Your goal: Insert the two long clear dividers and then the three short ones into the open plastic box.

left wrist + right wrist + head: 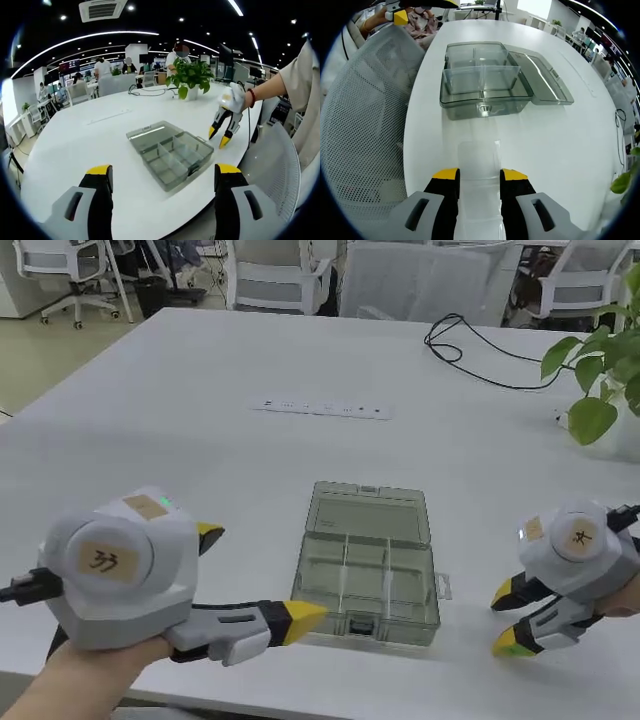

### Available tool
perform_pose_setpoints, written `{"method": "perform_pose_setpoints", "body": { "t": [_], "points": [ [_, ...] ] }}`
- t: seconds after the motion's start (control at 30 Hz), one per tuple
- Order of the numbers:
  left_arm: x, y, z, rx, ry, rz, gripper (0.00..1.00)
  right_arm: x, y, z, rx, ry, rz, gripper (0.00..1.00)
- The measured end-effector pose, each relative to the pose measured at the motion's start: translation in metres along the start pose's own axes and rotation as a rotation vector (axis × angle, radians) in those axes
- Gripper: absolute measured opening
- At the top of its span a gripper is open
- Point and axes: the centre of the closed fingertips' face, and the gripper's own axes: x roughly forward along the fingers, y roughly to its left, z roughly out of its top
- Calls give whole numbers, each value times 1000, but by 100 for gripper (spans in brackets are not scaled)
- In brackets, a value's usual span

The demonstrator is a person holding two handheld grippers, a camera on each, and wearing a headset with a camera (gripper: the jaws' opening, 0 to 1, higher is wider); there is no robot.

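Note:
The open clear plastic box [366, 624] lies near the table's front edge, its lid [370, 510] folded back flat. Clear dividers stand inside it, splitting it into compartments. My left gripper [255, 575] hovers open just left of the box, with nothing between its fingers; in its own view [163, 170] it looks at the box [177, 181] from a distance. My right gripper [507, 618] is to the right of the box. In its own view [478, 175] the jaws are shut on a short clear divider [478, 157], pointing at the box [485, 109].
A white power strip [320, 407] lies beyond the box. A black cable [470, 350] and a potted plant [600, 370] sit at the back right. Office chairs [280, 275] stand behind the table. A mesh chair [365, 125] is by the near edge.

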Motion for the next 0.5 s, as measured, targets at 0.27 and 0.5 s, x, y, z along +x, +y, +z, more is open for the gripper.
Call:
{"method": "perform_pose_setpoints", "body": {
  "t": [0.27, 0.5],
  "points": [
    [2, -10, 2, -49, -19, -40, 75, -19, -7, 20, -6, -80, -106, 32],
    [6, -24, 0, -78, -14, -82, 67, -38, -5, 44, -44, -142, -171, 32]
  ]
}}
